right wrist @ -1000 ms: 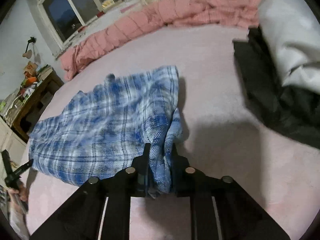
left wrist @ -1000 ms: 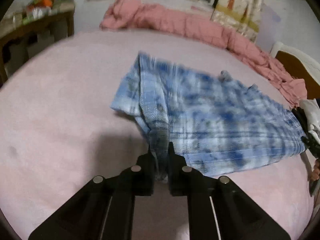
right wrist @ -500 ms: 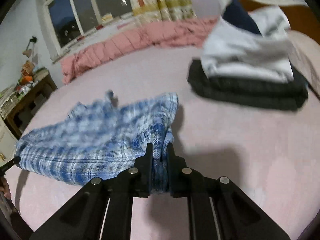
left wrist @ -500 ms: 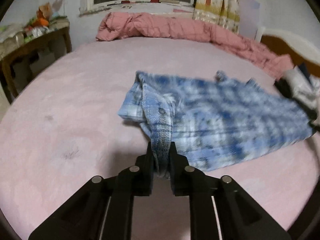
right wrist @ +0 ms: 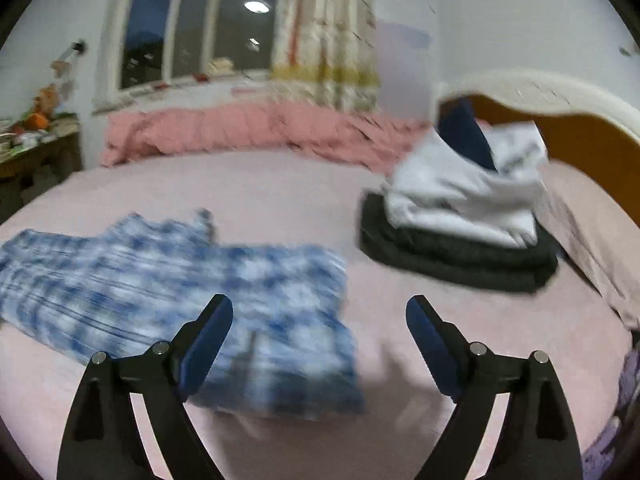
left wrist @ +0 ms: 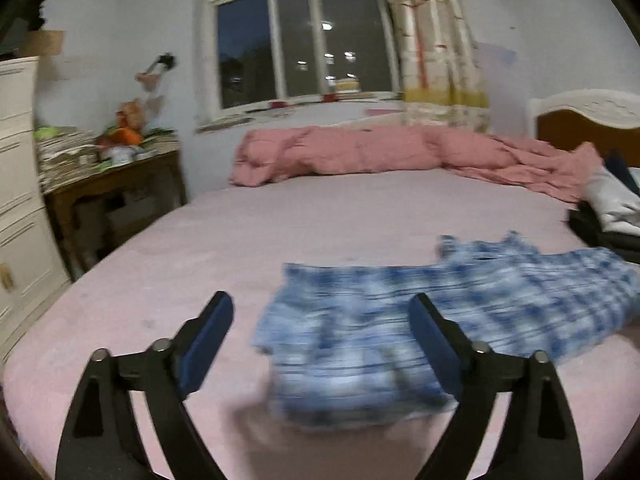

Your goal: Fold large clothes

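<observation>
Left wrist view: we note the left gripper point(left wrist: 320, 316) with jaws spread wide, nothing between them, and the blue plaid garment point(left wrist: 420, 328) lying on the pink bed sheet point(left wrist: 320, 216) from lower centre out to the right edge of the frame. This view alone shows us the white drawer unit point(left wrist: 20, 208) at the left edge and most of the cluttered wooden side table point(left wrist: 116, 184) at centre left; the stack of folded clothes point(left wrist: 608, 216) appears only as a sliver at the right edge. In the right wrist view we see that stack point(right wrist: 464, 232) whole, right of centre: white items on dark ones, near the garment but apart from it, with the orange headboard point(right wrist: 560, 132) behind. The right gripper point(right wrist: 318, 314) likewise stands wide open and holds nothing. Here the garment point(right wrist: 180, 288) fills the lower left, part of it behind the left-hand finger. Both views show the rumpled pink quilt point(left wrist: 380, 152) along the far side of the bed under the window point(left wrist: 300, 40). The garment is motion-blurred in both views; it looks flattened, with a thicker, layered edge nearest the grippers. We cannot make out the folds.
</observation>
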Available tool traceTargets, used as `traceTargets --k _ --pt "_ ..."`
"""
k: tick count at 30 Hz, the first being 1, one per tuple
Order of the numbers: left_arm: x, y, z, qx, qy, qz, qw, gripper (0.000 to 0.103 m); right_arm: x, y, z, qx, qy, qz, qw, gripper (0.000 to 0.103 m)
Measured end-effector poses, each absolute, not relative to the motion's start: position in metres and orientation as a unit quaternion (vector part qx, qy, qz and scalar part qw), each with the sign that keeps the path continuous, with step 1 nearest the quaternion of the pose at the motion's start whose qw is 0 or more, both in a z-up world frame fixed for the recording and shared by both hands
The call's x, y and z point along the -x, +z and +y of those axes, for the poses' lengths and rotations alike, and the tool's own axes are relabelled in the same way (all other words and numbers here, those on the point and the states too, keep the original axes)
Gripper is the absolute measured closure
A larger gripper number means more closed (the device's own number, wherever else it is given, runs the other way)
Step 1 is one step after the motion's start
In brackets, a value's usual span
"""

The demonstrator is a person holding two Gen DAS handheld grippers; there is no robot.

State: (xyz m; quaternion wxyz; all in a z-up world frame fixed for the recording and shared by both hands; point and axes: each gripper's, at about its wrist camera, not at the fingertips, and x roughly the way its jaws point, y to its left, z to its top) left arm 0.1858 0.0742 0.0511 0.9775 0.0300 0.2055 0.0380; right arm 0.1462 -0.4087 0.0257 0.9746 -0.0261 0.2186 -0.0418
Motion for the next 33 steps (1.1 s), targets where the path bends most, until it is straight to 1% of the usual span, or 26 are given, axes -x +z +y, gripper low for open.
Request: traceTargets --k 1,2,5,8,10,12,15,21,23,25,26,27,28,29,31,33 --pt "-0.189 0.052 0.064 -0.027 0.023 0.214 0.976 0.007 -0.146 0.026 -0.403 0.025 -0.029 0.219 0.975 0.013" --pt "-0.191 0.052 0.054 -0.022 0.001 0.224 0.974 0.006 -0.148 0.026 -0.395 0.021 -0.012 0.223 0.974 0.012" --pt "-0.196 0.052 0.026 -0.012 -0.067 0.246 0.967 0.006 -0.155 0.019 -0.381 0.004 0.023 0.252 0.968 0.012" --pt "-0.193 0.047 0.006 -0.011 -0.068 0.230 0.971 0.005 -0.157 0.010 -0.375 -0.001 0.032 0.263 0.964 0.012" --pt "-0.194 0.036 0.003 0.001 -0.053 0.209 0.976 0.001 -0.154 0.006 -0.372 0.000 0.027 0.266 0.963 0.012" --pt "-0.198 0.024 -0.004 0.014 -0.042 0.208 0.977 0.001 -0.152 0.001 -0.372 -0.002 0.034 0.273 0.962 0.012" --pt "-0.212 0.013 -0.015 -0.010 -0.026 0.237 0.971 0.001 -0.155 -0.004 -0.368 -0.006 0.041 0.280 0.959 0.012" --pt "-0.232 -0.009 -0.019 -0.026 0.014 0.286 0.958 0.001 -0.162 -0.009 -0.355 0.000 0.071 0.291 0.954 0.012" --pt "-0.236 -0.015 -0.021 -0.032 0.014 0.299 0.954 0.001 -0.167 -0.004 -0.347 0.001 0.080 0.280 0.957 0.015" --pt "-0.240 -0.018 -0.024 -0.040 0.018 0.311 0.949 0.001 -0.173 0.002 -0.340 -0.001 0.081 0.270 0.959 0.015" --pt "-0.241 -0.019 -0.024 -0.039 0.017 0.315 0.948 0.001 -0.177 0.002 -0.335 -0.001 0.085 0.277 0.957 0.017" --pt "-0.240 -0.018 -0.023 -0.036 0.017 0.314 0.949 0.001 -0.181 -0.001 -0.331 -0.004 0.086 0.286 0.954 0.023" --pt "-0.238 -0.018 -0.022 -0.031 0.016 0.311 0.950 0.001 -0.182 -0.005 -0.329 -0.007 0.080 0.294 0.953 0.035" --pt "-0.237 -0.017 -0.020 -0.026 0.014 0.308 0.951 0.001 -0.181 -0.009 -0.328 -0.003 0.068 0.300 0.951 0.038" --pt "-0.236 -0.015 -0.018 -0.019 0.011 0.304 0.952 0.001 -0.176 -0.013 -0.330 -0.004 0.049 0.306 0.951 0.039" --pt "-0.236 -0.015 -0.016 -0.016 0.011 0.302 0.953 0.001 -0.161 -0.014 -0.343 -0.038 0.040 0.300 0.952 0.041"
